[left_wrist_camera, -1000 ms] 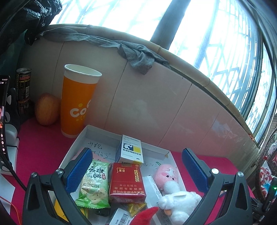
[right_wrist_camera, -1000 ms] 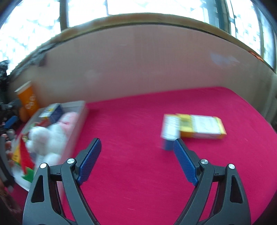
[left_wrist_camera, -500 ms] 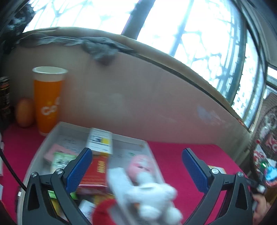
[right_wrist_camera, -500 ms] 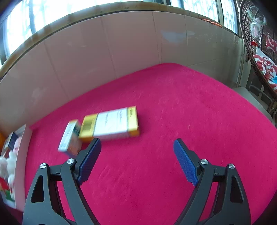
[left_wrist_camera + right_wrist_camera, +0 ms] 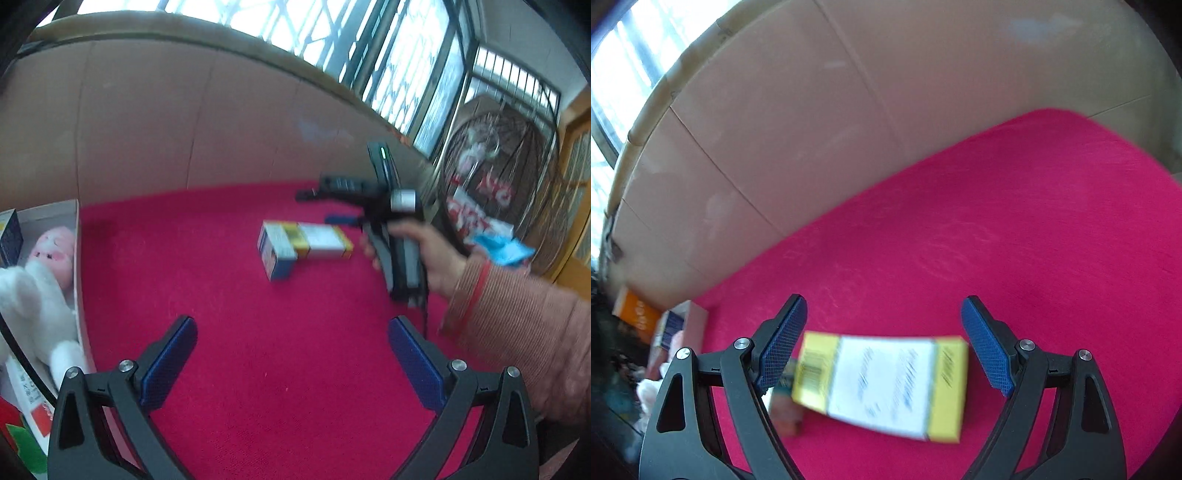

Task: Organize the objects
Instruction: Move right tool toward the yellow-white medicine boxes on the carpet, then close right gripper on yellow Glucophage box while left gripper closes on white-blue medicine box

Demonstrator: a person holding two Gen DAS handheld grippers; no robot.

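- Step in hand: right claw (image 5: 882, 354), jaws spread, straddled the yellow-and-white box (image 5: 886, 384) lying on the red table (image 5: 1034, 229).
- Left claw (image 5: 291, 365) hung open, empty.
- Next: squeeze, carry toward the tray (image 5: 75, 236).

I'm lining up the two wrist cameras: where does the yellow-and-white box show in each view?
Left wrist: the yellow-and-white box lies mid-frame on the red cloth, beside a blue-and-white box, just ahead of the right gripper.
Right wrist: it fills the lower centre, between the open fingers.
Shared landmark: the beige tiled wall behind the cloth.
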